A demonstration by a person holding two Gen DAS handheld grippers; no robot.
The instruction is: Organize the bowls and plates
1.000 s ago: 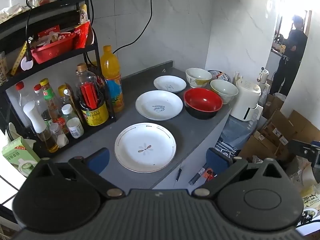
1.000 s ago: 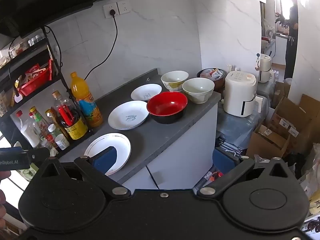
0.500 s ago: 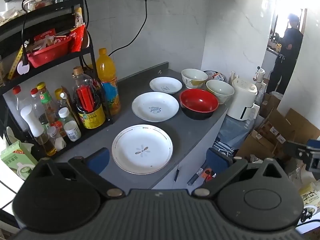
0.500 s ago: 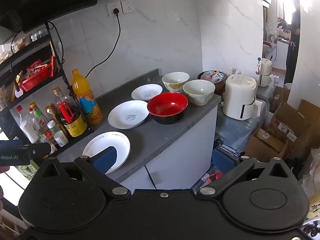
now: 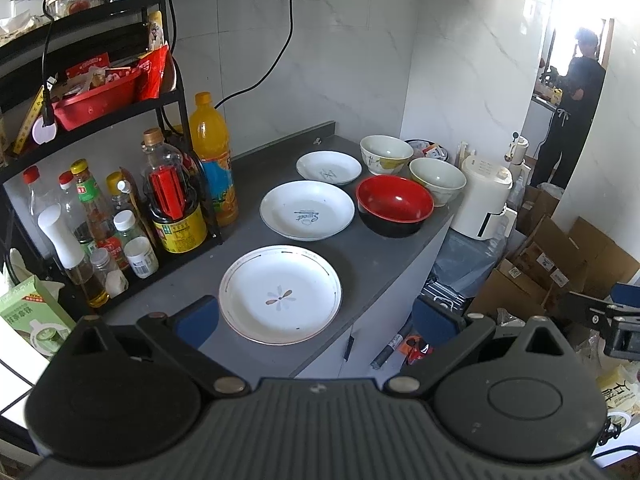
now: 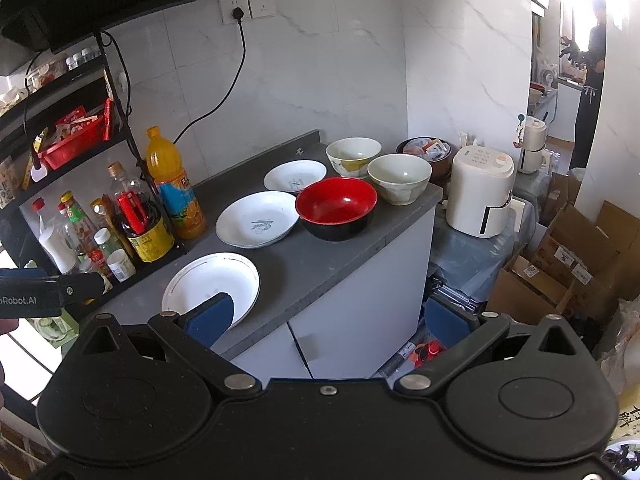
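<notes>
Both tools hung wide open and empty short of the surface (image 5: 360, 272), the left tool (image 5: 320, 316) facing the flower plate (image 5: 280, 294), the right tool (image 6: 330, 316) beyond that plate's edge; red bowl (image 5: 394, 210) sat farther back.
</notes>
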